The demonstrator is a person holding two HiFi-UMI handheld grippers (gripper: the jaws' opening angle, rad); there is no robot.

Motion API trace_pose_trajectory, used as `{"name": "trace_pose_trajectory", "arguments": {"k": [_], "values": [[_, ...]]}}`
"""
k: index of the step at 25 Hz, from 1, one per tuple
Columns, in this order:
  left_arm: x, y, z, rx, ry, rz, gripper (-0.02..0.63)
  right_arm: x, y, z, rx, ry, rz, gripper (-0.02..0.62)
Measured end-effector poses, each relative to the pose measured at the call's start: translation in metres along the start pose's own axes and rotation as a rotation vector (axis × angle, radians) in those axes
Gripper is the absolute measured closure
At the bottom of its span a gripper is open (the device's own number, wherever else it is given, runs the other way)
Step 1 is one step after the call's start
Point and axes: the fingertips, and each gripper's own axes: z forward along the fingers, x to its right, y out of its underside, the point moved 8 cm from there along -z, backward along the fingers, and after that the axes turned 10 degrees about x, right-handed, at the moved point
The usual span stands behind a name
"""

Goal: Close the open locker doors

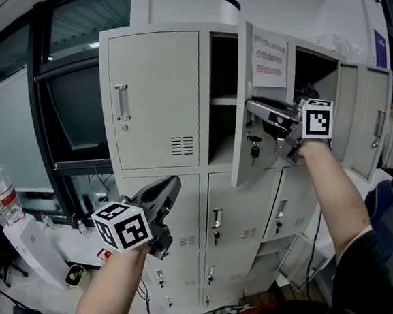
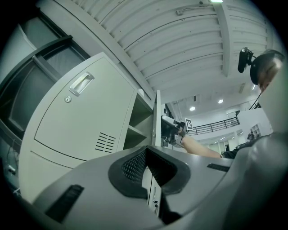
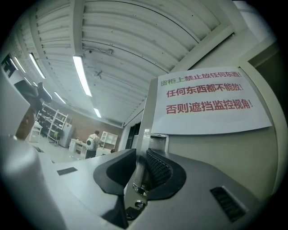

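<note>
Jaws of your right gripper [image 1: 252, 107] are closed onto the free edge of the open door [image 1: 237, 74], with a pad on either face of the thin metal. The grip sits just above the lock, where the keys [image 1: 254, 149] hang. That door belongs to the middle compartment in the top row of the locker [image 1: 187, 208]. It stands swung well out from the front, and the shelf [image 1: 223, 101] inside shows behind it. A paper notice [image 1: 270, 64] with red print is stuck high on the door face turned toward you, above your gripper.

Left of the opening, the closed door [image 1: 154, 98] of the top-left compartment lies flush with the front. Right of the door you hold, another door panel [image 1: 349, 119] is swung out too.

Your left gripper [image 1: 166, 185] is held low in front of the second row, apart from the locker. Its jaws are pressed together with nothing between them, and it tilts up toward the top row.

A water bottle [image 1: 1, 194] stands well off to the left of the locker.
</note>
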Motion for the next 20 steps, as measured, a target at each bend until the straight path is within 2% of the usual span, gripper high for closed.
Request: {"name": "trace_pose_trajectory", "arguments": {"k": [8, 20], "values": [[-0.018, -0.001, -0.007, -0.016, 0.003, -0.010, 0.603, 0.005, 0.005, 0.018, -0.012, 0.078, -0.036, 0.515], [-0.035, 0.001, -0.020, -0.033, -0.002, -0.022, 0.603, 0.017, 0.017, 0.037, -0.016, 0.195, -0.033, 0.522]]}}
